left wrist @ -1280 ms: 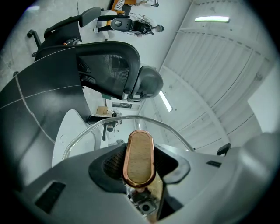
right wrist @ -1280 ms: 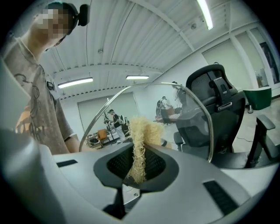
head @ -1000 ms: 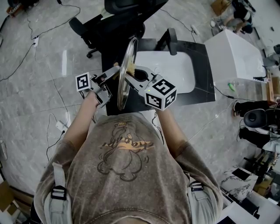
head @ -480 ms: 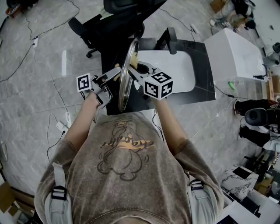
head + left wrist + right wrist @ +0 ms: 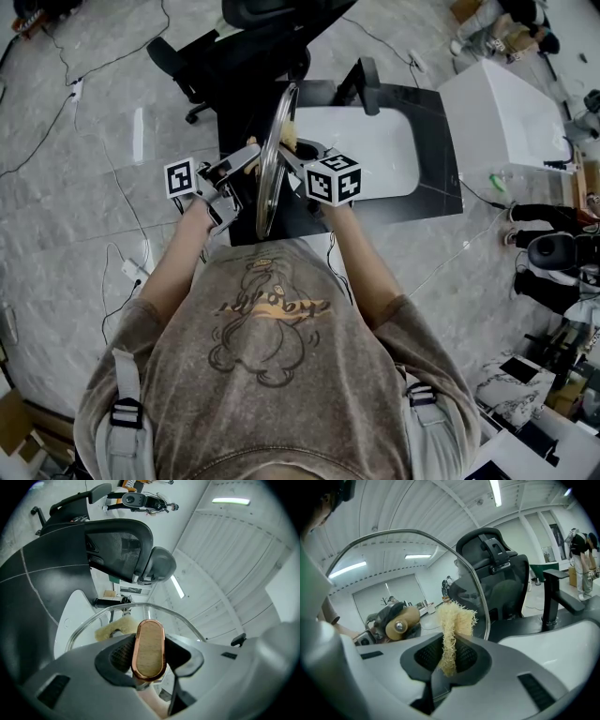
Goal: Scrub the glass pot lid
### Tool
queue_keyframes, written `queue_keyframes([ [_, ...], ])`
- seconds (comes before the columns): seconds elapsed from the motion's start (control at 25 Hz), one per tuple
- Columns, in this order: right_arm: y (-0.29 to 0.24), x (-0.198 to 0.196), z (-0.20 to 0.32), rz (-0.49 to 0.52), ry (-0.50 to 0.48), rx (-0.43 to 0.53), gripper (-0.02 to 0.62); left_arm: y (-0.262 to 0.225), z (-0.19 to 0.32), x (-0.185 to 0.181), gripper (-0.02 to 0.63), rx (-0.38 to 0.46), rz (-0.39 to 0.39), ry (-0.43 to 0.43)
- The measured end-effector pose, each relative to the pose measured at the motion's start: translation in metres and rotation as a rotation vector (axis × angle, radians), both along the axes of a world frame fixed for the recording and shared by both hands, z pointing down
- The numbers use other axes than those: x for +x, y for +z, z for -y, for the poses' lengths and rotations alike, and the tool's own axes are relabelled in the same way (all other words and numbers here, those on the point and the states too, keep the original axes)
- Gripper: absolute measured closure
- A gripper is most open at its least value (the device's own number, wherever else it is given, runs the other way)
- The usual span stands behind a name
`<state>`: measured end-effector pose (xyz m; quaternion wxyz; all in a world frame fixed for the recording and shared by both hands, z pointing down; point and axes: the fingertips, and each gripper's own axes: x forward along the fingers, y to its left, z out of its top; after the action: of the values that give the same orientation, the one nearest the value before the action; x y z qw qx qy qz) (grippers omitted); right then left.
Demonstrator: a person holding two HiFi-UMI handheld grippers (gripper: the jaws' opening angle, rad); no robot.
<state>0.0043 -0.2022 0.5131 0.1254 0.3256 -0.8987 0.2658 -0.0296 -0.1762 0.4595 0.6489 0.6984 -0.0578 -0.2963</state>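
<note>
Copper-rimmed wood sits between the jaws of the left gripper (image 5: 149, 651). That's the knob (image 5: 149, 641) of the lid (image 5: 269, 164), and both dark pads are clamped on its flanks, with the jaws partly spread round it. Over on the other side, the right gripper (image 5: 449, 657) has its jaws squeezed on a yellow fibrous scrubber (image 5: 457, 616). The tuft sticks out past the tips and sits against the glass (the left gripper view shows it through the lid as a pale patch beside the knob).

So the lid stands on edge in the air, nearly vertical, with its rim toward the head camera and its knob side facing left. It's sandwiched between the two grippers, just in front of the person's chest. Beneath and beyond it is a white basin (image 5: 375, 150) sunk into a black surface (image 5: 436, 183), with a black tap (image 5: 367, 84) at its far rim. A black chair (image 5: 253, 42) stands behind that surface on a grey stone floor (image 5: 94, 112) strewn with cables. A white box (image 5: 502, 117) stands off to the right of the surface.
</note>
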Motion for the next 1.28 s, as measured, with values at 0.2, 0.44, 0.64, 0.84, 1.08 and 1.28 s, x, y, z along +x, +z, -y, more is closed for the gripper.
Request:
queue_keyframes([
  [0.2,0.024,-0.003,-0.019,-0.041,-0.051,-0.052,0.545,-0.001,0.002,-0.003,0.426,-0.011,-0.015,-0.025],
  [0.44,0.031,-0.009,-0.042,-0.039,-0.083,-0.09,0.545,-0.001,0.004,-0.004,0.426,-0.007,-0.006,-0.037],
  [0.64,0.03,-0.018,-0.062,-0.035,-0.142,-0.11,0.545,0.003,0.005,-0.007,0.425,-0.013,0.005,-0.049],
  [0.84,0.018,-0.026,-0.08,-0.001,-0.196,-0.129,0.545,0.004,0.006,-0.009,0.425,-0.011,0.009,-0.055],
  [1.08,-0.007,-0.035,-0.096,0.026,-0.261,-0.112,0.545,0.008,0.008,-0.011,0.426,-0.014,0.022,-0.064],
  [1.28,-0.039,-0.04,-0.096,0.101,-0.275,-0.077,0.545,0.012,0.007,-0.01,0.426,-0.011,0.04,-0.053],
])
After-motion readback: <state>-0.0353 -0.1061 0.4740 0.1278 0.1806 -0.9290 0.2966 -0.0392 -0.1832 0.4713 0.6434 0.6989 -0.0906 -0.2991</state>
